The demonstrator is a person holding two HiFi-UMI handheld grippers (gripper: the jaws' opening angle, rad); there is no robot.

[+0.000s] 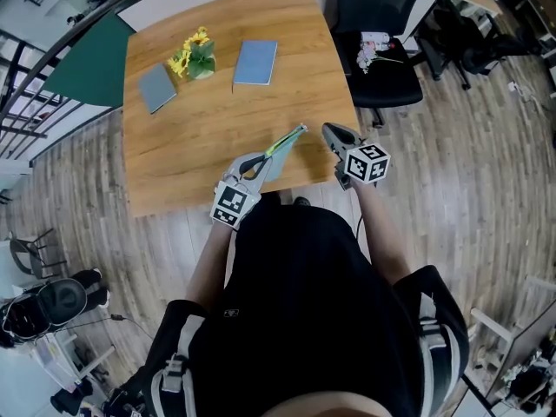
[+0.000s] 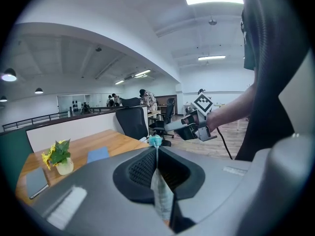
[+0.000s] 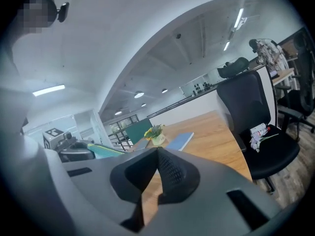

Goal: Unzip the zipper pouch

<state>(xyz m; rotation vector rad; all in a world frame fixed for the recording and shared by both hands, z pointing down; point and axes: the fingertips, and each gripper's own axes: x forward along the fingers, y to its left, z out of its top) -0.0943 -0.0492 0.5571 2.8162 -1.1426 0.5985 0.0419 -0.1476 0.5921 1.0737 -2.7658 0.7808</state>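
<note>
Left gripper clenched on near end of zipper pouch. Pouch held edge-on above near right part of table, far tip pointing right. Right gripper jaws pressed together, empty, just right of pouch tip, apart from it.

beyond the left claw we see a flower pot, a blue notebook and a grey notebook on the tabletop; beyond the right claw, a black chair.
</note>
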